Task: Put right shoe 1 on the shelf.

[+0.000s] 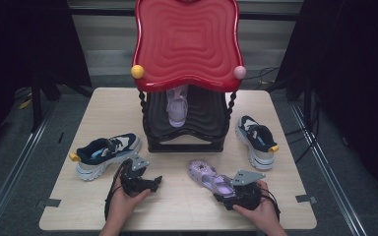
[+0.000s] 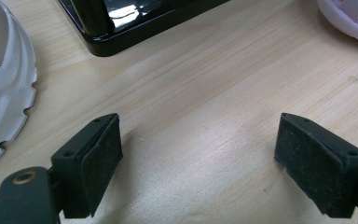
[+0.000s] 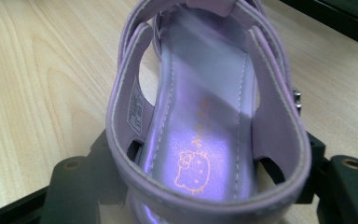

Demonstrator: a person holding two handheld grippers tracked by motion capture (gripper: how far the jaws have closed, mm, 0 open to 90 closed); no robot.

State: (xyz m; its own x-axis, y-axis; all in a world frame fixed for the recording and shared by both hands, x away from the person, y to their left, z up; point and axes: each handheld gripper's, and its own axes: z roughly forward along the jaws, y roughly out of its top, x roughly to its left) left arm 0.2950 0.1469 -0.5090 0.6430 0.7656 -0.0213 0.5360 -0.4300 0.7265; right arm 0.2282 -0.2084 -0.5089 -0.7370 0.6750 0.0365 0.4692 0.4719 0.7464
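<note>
We've got the right gripper [image 1: 229, 189] near the desk's [image 1: 187, 206] front edge, fingers grasping the purple sandal's [image 3: 205, 121] heel; left gripper [image 1: 150, 183] fingers released, nothing between them.

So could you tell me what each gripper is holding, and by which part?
The right gripper has the purple sandal by its heel, jaws either side of it. The left gripper holds nothing.

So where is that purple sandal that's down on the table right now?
In the high view the purple sandal lies front right on the table, before the black shoe rack, its heel between the right gripper jaws.
</note>
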